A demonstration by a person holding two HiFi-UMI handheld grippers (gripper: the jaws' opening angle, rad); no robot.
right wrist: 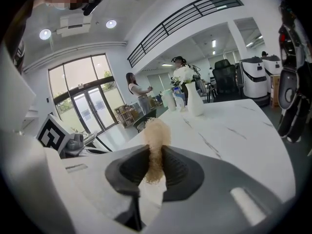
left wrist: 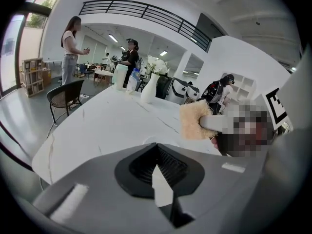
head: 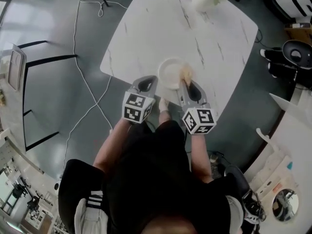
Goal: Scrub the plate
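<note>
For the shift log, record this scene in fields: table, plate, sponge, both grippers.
table: white marble top, white vase on the far side
plate: white, near the table's near edge
sponge: tan, at the plate's right rim
right gripper: jaws clamped on the sponge
left gripper: jaws together, by the plate's left rim
sponge touching plate: cannot tell

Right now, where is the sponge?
The sponge is clamped in the right gripper, just right of centre in the head view, at the right rim of the plate.
</note>
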